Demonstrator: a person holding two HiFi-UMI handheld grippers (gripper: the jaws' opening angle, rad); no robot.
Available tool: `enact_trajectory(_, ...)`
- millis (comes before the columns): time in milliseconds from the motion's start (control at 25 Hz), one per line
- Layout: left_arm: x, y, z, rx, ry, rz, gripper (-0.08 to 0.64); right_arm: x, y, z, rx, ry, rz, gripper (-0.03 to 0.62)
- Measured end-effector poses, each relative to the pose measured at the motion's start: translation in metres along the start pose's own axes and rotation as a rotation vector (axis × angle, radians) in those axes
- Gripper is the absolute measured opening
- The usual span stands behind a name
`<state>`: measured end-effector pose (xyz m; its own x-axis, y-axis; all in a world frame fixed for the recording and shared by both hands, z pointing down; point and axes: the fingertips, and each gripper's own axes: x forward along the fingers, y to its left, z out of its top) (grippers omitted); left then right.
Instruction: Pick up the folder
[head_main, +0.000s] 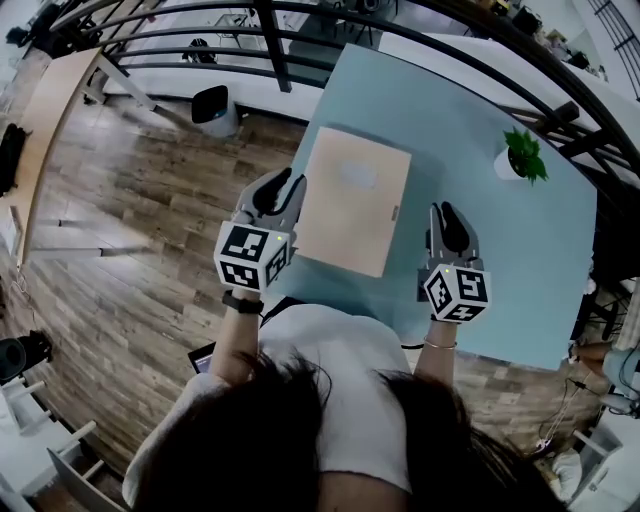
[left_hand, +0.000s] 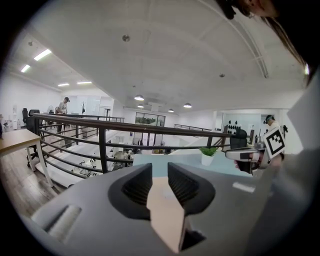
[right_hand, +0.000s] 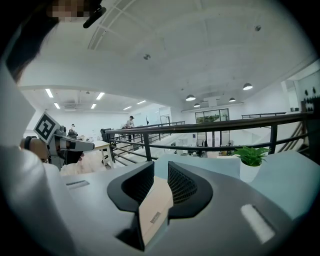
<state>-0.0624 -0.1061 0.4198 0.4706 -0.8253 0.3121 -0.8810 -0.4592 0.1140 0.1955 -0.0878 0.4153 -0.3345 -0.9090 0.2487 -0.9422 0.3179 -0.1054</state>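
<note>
The tan folder (head_main: 350, 205) lies flat on the light blue table (head_main: 470, 120), with a small clasp on its right edge. My left gripper (head_main: 283, 185) hovers at the folder's left edge. My right gripper (head_main: 447, 212) hovers just off its right edge, level with the clasp. Both point away from me, their jaws side by side with a narrow gap. In the left gripper view the folder (left_hand: 165, 210) shows through the gap of the left gripper (left_hand: 159, 172). In the right gripper view the folder (right_hand: 155, 210) and its clasp show through the gap of the right gripper (right_hand: 161, 172). Neither grips it.
A small potted plant (head_main: 520, 158) stands on the table at the far right. A dark metal railing (head_main: 300, 30) runs beyond the table's far edge. A white bin (head_main: 213, 108) sits on the wooden floor to the left. People stand far off in the hall.
</note>
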Motion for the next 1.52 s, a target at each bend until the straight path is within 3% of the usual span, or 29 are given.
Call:
enact_trajectory(640,0.008,0.002,-0.034,-0.082,0.091,-0.081,0.121,0.001,0.015,-0.022,0.044,0.05,0.002,0.061)
enact_trajectory(1040,0.02,0.015,-0.091,-0.175,0.213,-0.125,0.133,0.014,0.033,-0.065,0.095,0.149,0.038,0.061)
enact_trajectory(1520,0.037,0.023,-0.154,-0.257,0.351,-0.135,0.14,0.017,0.028,-0.107,0.191,0.208,0.004,0.061)
